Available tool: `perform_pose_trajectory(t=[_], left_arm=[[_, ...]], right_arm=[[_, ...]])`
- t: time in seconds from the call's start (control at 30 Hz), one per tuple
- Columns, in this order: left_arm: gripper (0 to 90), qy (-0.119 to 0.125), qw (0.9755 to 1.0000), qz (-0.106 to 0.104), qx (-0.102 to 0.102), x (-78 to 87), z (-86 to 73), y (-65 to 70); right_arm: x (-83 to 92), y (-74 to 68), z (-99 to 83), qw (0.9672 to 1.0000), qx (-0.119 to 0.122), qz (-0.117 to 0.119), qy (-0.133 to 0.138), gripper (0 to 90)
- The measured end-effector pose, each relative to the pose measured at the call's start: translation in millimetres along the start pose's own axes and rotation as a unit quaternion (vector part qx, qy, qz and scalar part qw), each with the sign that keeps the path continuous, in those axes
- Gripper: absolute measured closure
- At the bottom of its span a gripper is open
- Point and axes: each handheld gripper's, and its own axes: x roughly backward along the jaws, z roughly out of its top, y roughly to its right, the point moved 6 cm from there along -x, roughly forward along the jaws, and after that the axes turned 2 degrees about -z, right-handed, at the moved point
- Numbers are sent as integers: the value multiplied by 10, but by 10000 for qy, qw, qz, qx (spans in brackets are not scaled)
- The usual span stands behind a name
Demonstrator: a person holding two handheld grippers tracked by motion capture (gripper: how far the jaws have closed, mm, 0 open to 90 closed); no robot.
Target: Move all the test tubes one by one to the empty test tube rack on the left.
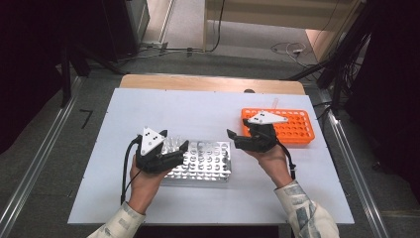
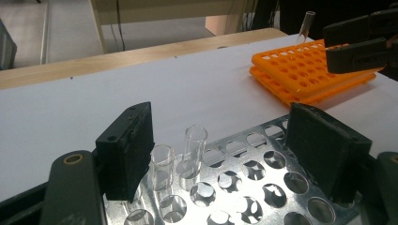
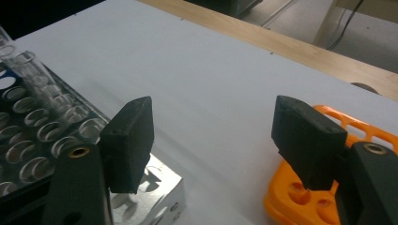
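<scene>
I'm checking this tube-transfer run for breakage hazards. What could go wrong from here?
1. The left gripper stands open right beside the upright glass tubes in the metal rack; a sideways pull could tip or crack them.
2. The lone tube at the far edge of the orange rack leans, so a nudge may tip it out.
3. The right gripper, open, hovers between both racks and could clip either one.
</scene>
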Motion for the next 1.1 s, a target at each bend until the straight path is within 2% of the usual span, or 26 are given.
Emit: perform_pose_trajectory(t=[0.47,0.73,1.1], left_arm=[[205,-15,10000,38,68,6,-14,-20],[206,-18,10000,43,78,5,-17,-27],[205,-13,9999,65,90,8,-18,-38]], right_arm=[[-18,499,-75,9976,-275,-628,-19,287],[-51,795,-167,9937,-468,-1004,-144,289],[-115,1064,-240,9884,-650,-1360,-180,302]])
